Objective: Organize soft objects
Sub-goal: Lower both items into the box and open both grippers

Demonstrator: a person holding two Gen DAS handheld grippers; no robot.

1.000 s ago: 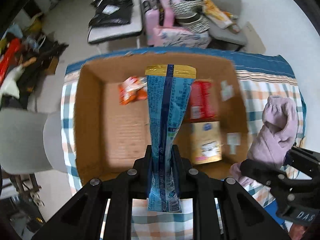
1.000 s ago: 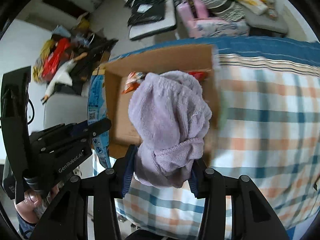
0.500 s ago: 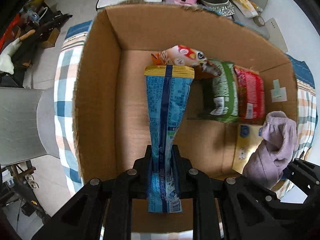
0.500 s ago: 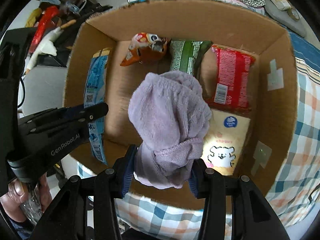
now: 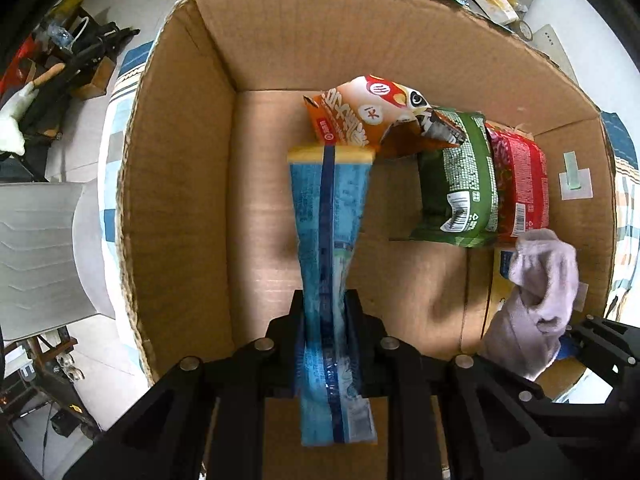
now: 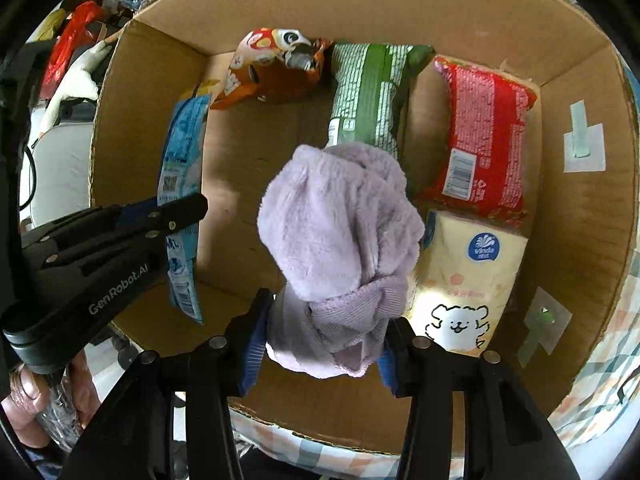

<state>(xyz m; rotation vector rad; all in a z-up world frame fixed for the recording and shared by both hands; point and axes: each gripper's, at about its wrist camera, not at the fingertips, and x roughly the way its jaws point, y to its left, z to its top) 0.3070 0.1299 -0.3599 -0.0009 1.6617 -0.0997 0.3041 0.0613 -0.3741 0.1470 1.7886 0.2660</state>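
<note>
Cardboard box [image 6: 580, 60] on checked cloth [image 6: 600, 392] | left gripper [image 5: 326, 320] clamps blue packet [image 5: 328, 232] over bare left floor | right gripper [image 6: 320, 332] grips lilac cloth [image 6: 340, 224] mid-box | orange [image 6: 272, 68], green [image 6: 368, 92], red [image 6: 484, 128], cream [image 6: 468, 280] packs crowd far and right walls.

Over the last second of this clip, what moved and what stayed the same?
Both hand-held grippers advanced from short of the cardboard box to over its inside, closing on the packets in it. The left hand-held gripper keeps its grip on the blue packet; the right hand-held gripper keeps the purple cloth. Nothing was released. The packets in the box appear unmoved.
</note>
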